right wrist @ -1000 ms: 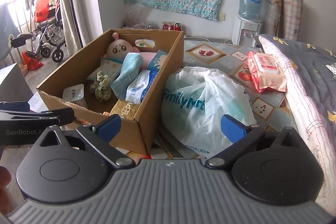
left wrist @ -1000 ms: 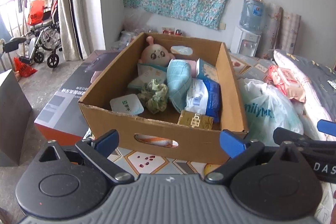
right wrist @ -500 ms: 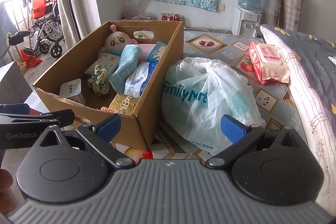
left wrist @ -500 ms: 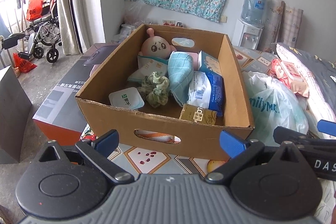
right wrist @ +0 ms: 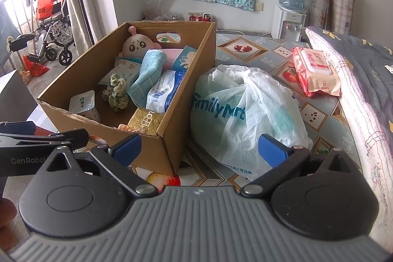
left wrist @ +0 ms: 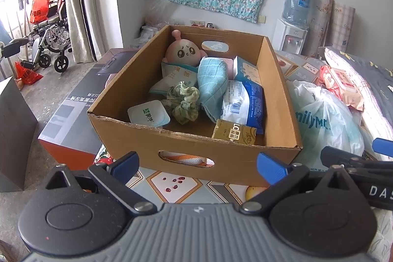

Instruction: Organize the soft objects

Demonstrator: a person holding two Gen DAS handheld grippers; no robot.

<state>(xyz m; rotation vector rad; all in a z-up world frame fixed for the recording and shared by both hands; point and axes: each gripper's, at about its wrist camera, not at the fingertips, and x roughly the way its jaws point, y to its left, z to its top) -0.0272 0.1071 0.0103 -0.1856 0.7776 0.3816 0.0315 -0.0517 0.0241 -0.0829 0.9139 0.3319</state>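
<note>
Down on the patterned floor mat (right wrist: 248, 47) sits the cardboard box (left wrist: 196, 139), already packed with the soft things, a pink plush doll (left wrist: 184, 52) propped at the far end and a rolled blue towel (left wrist: 212, 82) and green scrunchie (left wrist: 183, 100) wedged among packets so nothing flops over. Both tools hang back with nothing in them: left tool (left wrist: 197, 162) spread wide facing the box, right tool (right wrist: 199, 147) just as wide, aimed at the white plastic bag (right wrist: 245, 112) slumped against the box's side, probably the next pick.

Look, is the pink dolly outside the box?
No, the pink plush doll sits inside the cardboard box, against its far wall.
</note>
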